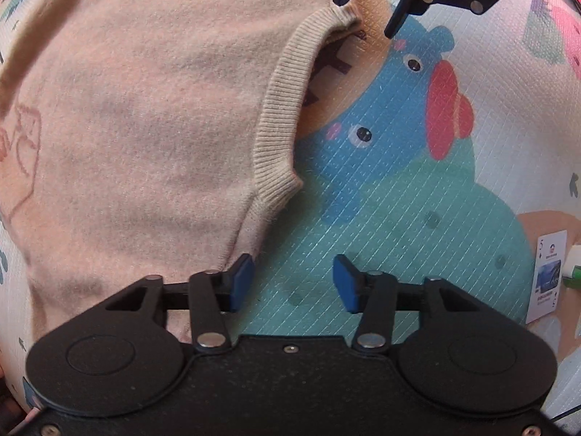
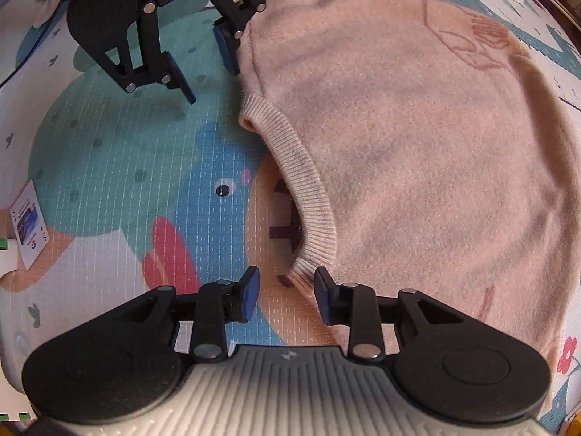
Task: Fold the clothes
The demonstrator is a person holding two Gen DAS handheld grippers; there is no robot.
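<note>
A: How are the left gripper (image 1: 292, 283) fingers set?

B: They are held apart, with nothing between the blue pads (image 1: 242, 280). Only the play mat (image 1: 399, 218) is seen through the gap. The left pad is placed just beside the shoulder edge of the pink sweater (image 1: 145, 127); whether it is touched cannot be told.

A: And the right gripper (image 2: 287, 296)?

B: Its fingers are also spread, and nothing is clamped. The end of the ribbed collar (image 2: 308, 196) is found in the gap between the pads, close to the right-hand pad (image 2: 325, 299). Contact cannot be made out.

A: Where is the garment laid?

B: The sweater is spread flat on the cartoon-printed mat. In the left wrist view it is seen to the left of the gripper, with the collar (image 1: 279, 109) curving along its right edge. In the right wrist view it fills the right side, and a faint stitched motif (image 2: 472, 36) is seen near its far edge.

A: Anything further out?

B: A playing card (image 1: 548, 276) is lying on the mat, well apart from the sweater. Each gripper is caught in the other's view, at the opposite end of the collar.
</note>
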